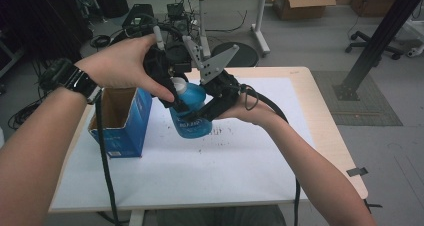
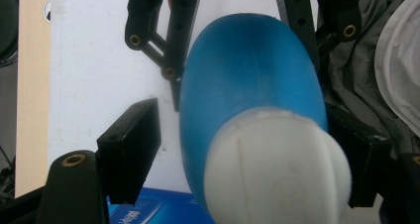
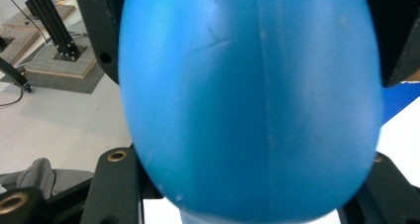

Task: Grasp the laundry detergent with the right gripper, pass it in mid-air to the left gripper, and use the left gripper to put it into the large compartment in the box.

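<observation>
A blue plastic bottle (image 1: 192,126) with a white cap (image 1: 179,86) is held tilted above the white sheet. My right gripper (image 1: 200,115) comes in from the right and is shut on the bottle's body (image 3: 247,100), which sits between its jaws. My left gripper (image 1: 175,98) reaches down from the upper left over the cap. In the left gripper view the cap (image 2: 277,169) lies between the jaws; the right pad (image 2: 359,159) is at the cap, while the left pad (image 2: 131,154) stands a little apart from it.
An open blue cardboard box (image 1: 120,121) stands on the left of the table. A white sheet (image 1: 225,171) covers the wooden tabletop (image 1: 327,131), with dark crumbs (image 1: 220,134) under the bottle. A black frame post (image 1: 380,36) rises beyond the right edge.
</observation>
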A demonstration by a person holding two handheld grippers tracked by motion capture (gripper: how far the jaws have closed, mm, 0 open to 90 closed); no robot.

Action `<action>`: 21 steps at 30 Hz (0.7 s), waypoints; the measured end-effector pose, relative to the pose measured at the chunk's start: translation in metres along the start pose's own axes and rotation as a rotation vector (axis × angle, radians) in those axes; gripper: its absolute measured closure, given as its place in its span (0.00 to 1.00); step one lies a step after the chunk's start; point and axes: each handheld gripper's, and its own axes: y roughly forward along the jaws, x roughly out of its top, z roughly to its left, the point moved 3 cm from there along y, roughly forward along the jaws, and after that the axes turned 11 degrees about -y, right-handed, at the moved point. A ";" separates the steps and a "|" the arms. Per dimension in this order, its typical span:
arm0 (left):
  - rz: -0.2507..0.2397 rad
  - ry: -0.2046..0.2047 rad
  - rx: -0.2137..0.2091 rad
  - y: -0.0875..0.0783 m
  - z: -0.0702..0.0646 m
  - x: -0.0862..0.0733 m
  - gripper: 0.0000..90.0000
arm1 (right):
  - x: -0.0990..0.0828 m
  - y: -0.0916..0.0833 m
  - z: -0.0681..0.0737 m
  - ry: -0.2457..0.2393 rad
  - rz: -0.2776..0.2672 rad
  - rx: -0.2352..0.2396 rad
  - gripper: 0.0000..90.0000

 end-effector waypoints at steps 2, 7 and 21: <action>0.000 -0.002 0.000 0.000 0.000 0.000 0.29 | 0.000 0.000 0.000 0.002 0.000 -0.002 0.47; 0.000 -0.009 -0.003 0.001 -0.001 0.000 0.32 | -0.001 0.001 0.000 0.004 0.000 -0.008 0.47; 0.022 -0.013 -0.004 0.002 -0.001 0.002 0.39 | -0.002 0.000 -0.001 0.014 -0.004 -0.023 0.47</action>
